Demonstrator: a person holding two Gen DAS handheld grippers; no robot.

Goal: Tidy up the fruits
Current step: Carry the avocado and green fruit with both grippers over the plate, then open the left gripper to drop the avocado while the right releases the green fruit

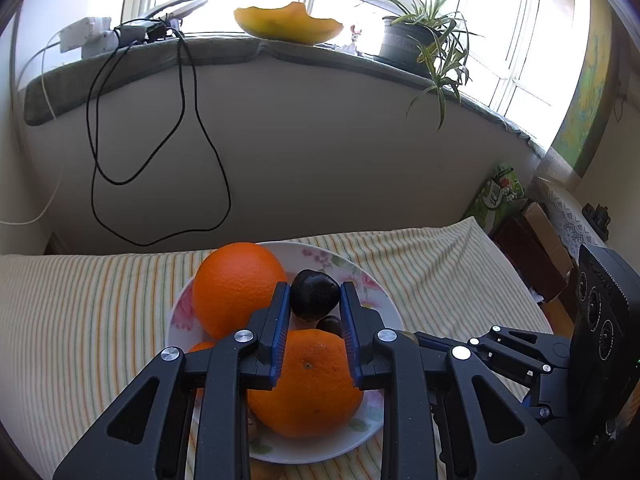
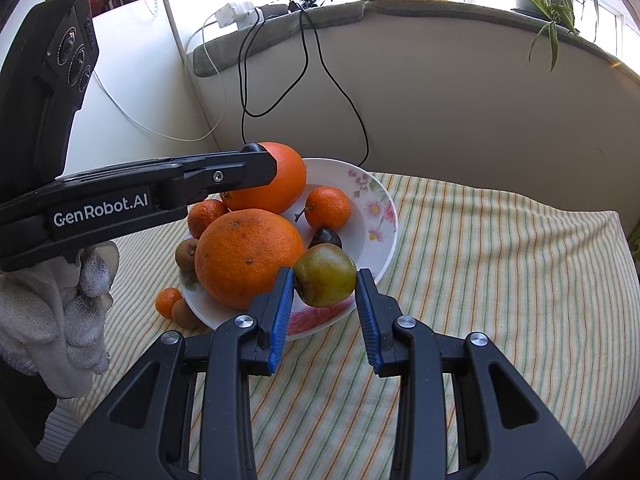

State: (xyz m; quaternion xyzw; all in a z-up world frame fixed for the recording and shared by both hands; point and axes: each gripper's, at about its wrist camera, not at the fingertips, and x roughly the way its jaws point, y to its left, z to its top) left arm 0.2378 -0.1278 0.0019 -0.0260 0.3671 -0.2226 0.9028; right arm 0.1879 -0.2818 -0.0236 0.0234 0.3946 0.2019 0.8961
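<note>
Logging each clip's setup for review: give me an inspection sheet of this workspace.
Surface: striped cloth, lightly creased.
Job's things: plate holding two oranges and a mandarin; small mandarin on the cloth beside it.
Clutter: white adapter on the sill.
Tools: left tool shut on dark plum; right tool shut on greenish fruit.
Cables: black cable hangs down the wall.
Surroundings: potted plant, bright windows.

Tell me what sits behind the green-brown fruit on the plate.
Behind the green-brown fruit sits a dark plum, then a small mandarin on the plate. The plum's lower part is hidden by the fruit.
</note>
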